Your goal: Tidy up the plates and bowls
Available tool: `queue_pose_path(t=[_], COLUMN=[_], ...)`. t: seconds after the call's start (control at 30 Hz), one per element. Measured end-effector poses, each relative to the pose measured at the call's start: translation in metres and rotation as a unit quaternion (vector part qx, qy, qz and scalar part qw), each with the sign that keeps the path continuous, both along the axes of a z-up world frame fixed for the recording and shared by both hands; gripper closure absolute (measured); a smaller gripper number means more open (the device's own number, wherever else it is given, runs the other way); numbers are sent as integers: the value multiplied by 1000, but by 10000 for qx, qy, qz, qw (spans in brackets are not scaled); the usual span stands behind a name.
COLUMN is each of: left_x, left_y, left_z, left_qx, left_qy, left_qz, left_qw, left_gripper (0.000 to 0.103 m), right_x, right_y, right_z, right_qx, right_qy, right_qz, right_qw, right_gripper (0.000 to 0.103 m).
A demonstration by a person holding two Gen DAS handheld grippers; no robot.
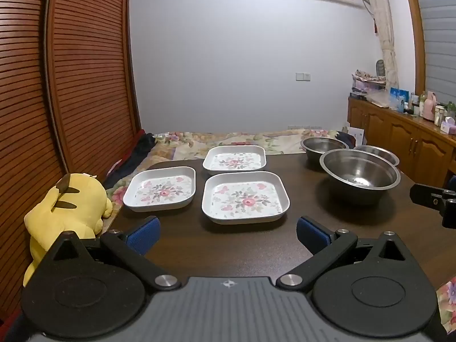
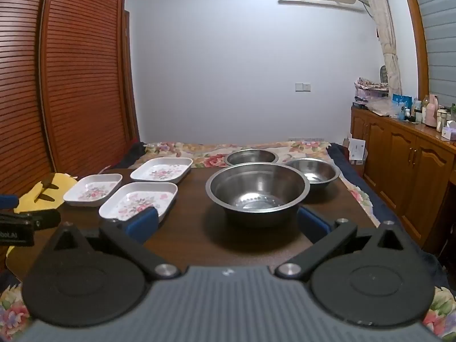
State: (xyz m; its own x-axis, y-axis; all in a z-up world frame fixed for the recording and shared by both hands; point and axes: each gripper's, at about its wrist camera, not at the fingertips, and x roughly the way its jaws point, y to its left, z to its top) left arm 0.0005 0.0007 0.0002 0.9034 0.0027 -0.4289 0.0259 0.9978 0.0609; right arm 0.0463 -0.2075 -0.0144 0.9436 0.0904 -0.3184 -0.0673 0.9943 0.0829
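White plates [image 1: 245, 201] bear pink floral prints, bowls [image 2: 258, 192] are silver, table [image 1: 216, 253] dark brown.

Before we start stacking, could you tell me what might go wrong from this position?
1. The small steel bowl sits near the table's right edge; a nudge could tip it off.
2. The large steel bowl looks smooth and wide, so the open right gripper may slip on its rim.
3. The left plate lies close to the table's left edge beside the yellow plush toy; the open left gripper could push it over.
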Motion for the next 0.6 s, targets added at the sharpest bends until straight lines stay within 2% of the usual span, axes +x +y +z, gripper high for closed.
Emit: queue_pose_path(t=[0.6], left_x=[-4], left_y=[0], left_z=[3], left_qx=[50], left_qy=[-63], left_qz=[-31], left_qw=[10000], left_gripper=[0], right_x=[0], right_y=[0], right_z=[-2], right_qx=[-10], right_qy=[55], right_qz=[25], right_qw=[10000], right_gripper=[0])
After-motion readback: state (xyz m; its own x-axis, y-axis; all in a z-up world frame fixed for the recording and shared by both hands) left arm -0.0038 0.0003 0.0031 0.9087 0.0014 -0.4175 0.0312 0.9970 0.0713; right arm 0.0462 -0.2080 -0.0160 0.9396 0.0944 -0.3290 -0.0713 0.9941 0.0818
